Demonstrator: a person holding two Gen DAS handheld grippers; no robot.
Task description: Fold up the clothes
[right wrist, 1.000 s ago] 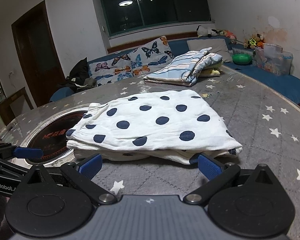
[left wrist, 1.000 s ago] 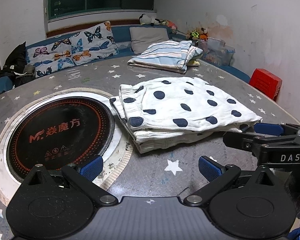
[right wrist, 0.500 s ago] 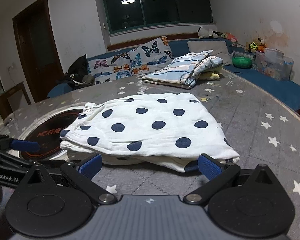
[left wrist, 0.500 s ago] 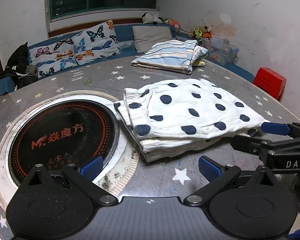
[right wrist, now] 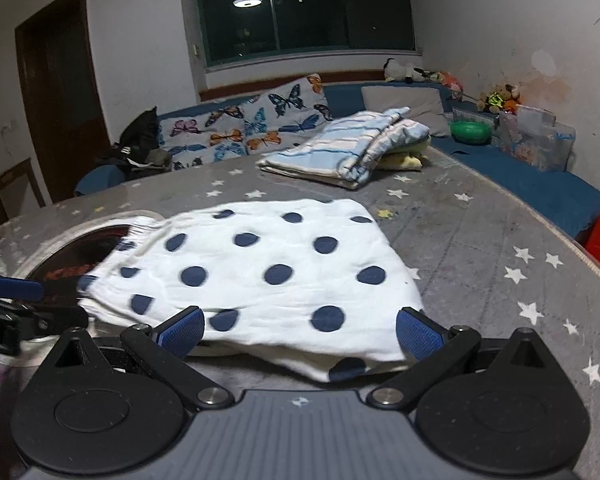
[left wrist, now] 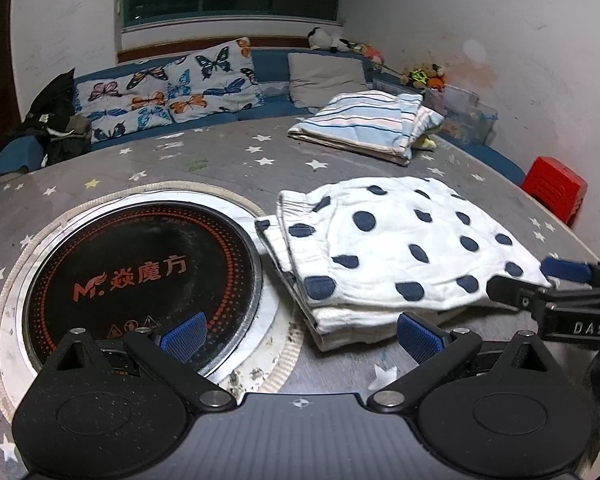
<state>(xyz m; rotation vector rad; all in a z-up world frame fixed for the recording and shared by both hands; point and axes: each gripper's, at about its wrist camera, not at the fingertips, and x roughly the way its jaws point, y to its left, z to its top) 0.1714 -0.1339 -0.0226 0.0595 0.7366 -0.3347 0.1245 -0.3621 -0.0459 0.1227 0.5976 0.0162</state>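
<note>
Both grippers sat low at the near edge of the surface (left wrist: pixel 220 148), jaws spread, nothing between the pads. Left gripper (left wrist: pixel 298 330) hovered over the seam between the inset cooktop (left wrist: pixel 140 268) and the polka-dot garment (left wrist: pixel 400 252), off the cloth. Right gripper (right wrist: pixel 298 330) faced the garment's near hem, which lay just ahead of its pads; contact not clear, that view was motion-blurred.

The polka-dot garment lay as a flat layered stack, waistband end toward the cooktop, one corner just over the cooktop's pale ring. Layers looked squared up, so it read as folded. That fits a finished fold just let go, or a stack about to get another fold or be moved; can't tell which.

Room: bare starred surface to the right of the garment and behind it, cooktop boxing in the left side. Further back, well apart, a striped folded pile (left wrist: pixel 364 128) near the far rim. Beyond that, the bench with butterfly cushions (left wrist: pixel 168 92).
</note>
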